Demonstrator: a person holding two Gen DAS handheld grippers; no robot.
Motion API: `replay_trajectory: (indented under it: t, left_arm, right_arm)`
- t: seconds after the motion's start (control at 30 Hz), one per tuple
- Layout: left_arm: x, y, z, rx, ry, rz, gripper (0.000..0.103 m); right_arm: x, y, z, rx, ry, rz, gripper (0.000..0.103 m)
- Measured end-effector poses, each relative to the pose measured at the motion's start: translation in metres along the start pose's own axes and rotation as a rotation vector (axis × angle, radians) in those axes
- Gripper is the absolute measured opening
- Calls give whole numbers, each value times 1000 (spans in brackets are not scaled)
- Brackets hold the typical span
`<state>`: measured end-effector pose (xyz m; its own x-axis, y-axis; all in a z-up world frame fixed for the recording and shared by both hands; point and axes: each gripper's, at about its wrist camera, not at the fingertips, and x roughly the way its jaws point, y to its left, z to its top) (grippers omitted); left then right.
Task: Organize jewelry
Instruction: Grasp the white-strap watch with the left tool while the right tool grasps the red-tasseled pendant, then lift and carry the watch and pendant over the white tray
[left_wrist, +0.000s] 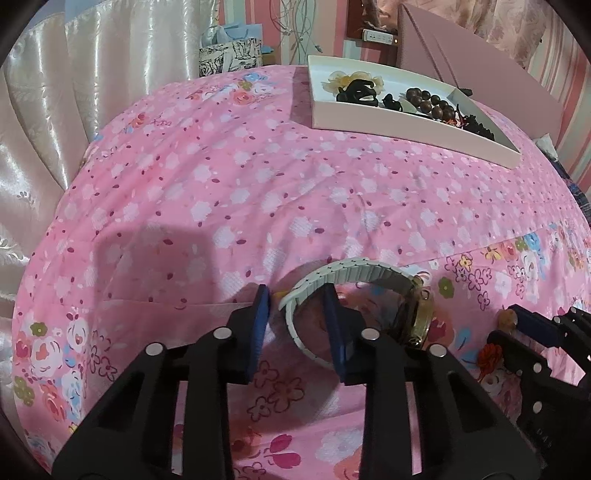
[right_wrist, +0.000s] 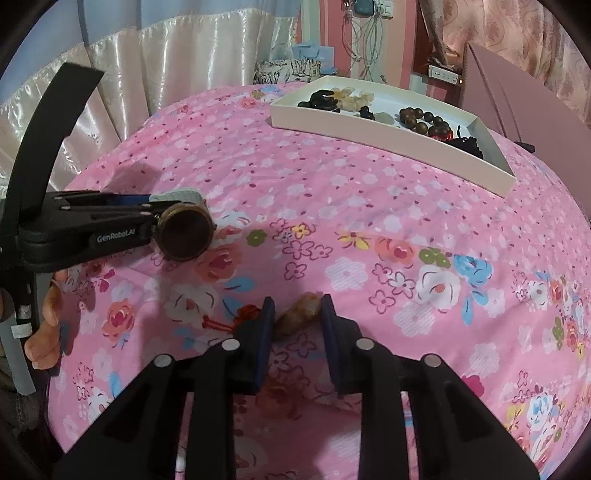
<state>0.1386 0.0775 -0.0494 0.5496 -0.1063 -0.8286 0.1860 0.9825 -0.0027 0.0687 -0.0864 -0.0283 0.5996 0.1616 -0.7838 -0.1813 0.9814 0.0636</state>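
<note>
The left gripper (left_wrist: 297, 306) is nearest in the left wrist view. Its two blue pads stand apart, one on each side of the white band of the watch (left_wrist: 354, 295). The right pad is inside the loop of the band and the left pad is outside it, with a small gap to the band, so the claw is not closed on it. The watch lies on the pink flowered bedsheet (left_wrist: 229, 192), with its gold case tilted at the right side of the loop. In the right wrist view the dark round face of the watch (right_wrist: 184, 232) shows just at the tip of the left gripper (right_wrist: 153, 218).

The right gripper (right_wrist: 297, 314) also has its pads apart. Between them lies an amber stone pendant (right_wrist: 299, 314), resting on the sheet. The pictures do not show clearly whether the pads touch it. A red cord (right_wrist: 240, 317) from the pendant lies just left of the left pad.

Far on the bed, well apart from both grippers, stands a white tray (left_wrist: 406, 136). It holds brown wooden beads (left_wrist: 428, 101), black pieces (left_wrist: 358, 90) and a pale yellow piece (left_wrist: 336, 81). A divider separates a small compartment at the right end, with more dark items inside.
</note>
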Motion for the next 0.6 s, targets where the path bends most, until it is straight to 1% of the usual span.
replay_trajectory:
  t: [0.17,0.37,0.5,0.6]
  left_arm:
    - [0,2,2,-18,1,-2,19]
    - [2,-1,4,-19,5,15,16]
    - [2,0,10,-33,24,7,13]
    - [2,-1,14,-35,36,3,11]
  right_arm:
    - [1,-7,6,13,-6,1,19]
    - [4,-12,12,-2,-8,-10,14]
    - [8,-18,14,4,-4,-12,12]
    - [8,-24,16,14,-5,-13,8]
